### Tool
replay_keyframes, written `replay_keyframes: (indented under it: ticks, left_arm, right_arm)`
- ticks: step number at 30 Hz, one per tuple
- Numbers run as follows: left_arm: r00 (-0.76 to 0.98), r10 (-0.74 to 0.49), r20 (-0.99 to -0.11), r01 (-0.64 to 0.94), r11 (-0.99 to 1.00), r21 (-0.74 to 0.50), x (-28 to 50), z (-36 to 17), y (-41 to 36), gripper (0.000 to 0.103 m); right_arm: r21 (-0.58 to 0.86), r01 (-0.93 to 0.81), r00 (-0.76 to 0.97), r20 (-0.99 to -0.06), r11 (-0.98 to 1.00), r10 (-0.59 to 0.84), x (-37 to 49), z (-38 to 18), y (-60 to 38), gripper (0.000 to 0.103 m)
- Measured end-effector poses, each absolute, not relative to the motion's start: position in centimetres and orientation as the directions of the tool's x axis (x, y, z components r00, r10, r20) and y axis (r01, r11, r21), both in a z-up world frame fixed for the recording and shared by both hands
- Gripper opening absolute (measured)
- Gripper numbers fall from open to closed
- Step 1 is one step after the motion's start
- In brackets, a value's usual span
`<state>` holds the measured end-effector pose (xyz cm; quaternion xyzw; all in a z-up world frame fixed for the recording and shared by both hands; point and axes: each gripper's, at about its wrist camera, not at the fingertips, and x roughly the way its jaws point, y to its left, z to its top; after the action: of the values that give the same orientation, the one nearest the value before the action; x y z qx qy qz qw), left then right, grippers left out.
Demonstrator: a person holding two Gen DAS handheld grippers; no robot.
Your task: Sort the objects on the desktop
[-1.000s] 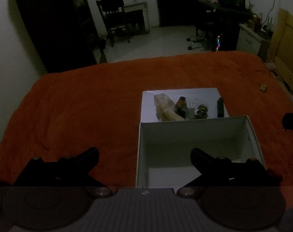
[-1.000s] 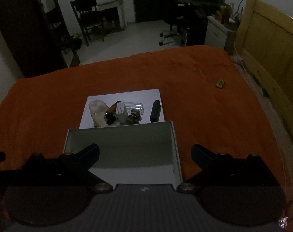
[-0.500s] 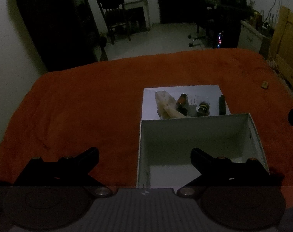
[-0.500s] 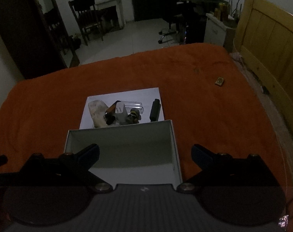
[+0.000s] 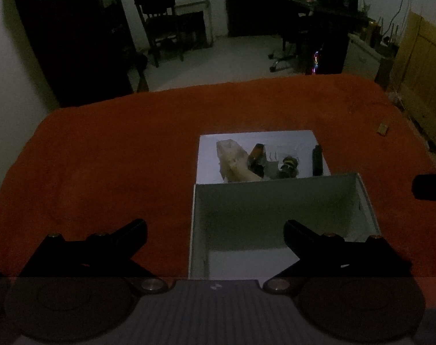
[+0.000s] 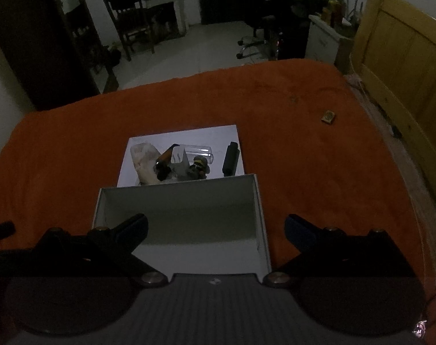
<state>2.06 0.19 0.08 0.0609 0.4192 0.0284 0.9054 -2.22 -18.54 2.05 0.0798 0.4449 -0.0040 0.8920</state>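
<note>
The left gripper and the right gripper both have their fingers spread wide and hold nothing. Between and just beyond each pair of fingers stands an empty white cardboard box on the orange blanket. Behind the box, well beyond the fingertips, a white sheet carries the small objects: a pale crumpled bag, a clear plastic tube and a black stick-shaped item.

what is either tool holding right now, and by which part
Nothing is held. The left tool and the right tool are both open and bare above the white box; the objects lie untouched on the white sheet.
</note>
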Motion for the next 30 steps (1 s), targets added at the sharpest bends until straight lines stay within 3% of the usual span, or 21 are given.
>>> replay_keyframes:
  ticks: [30]
  left_arm:
    - [0.597,0.109,-0.795,-0.060,0.994,0.092,5.6,-0.1,1.7,0.103]
  right_arm:
    - [0.210,0.112,0.600,-0.794,0.971,0.103,0.1,3.1,-20.3,0.103]
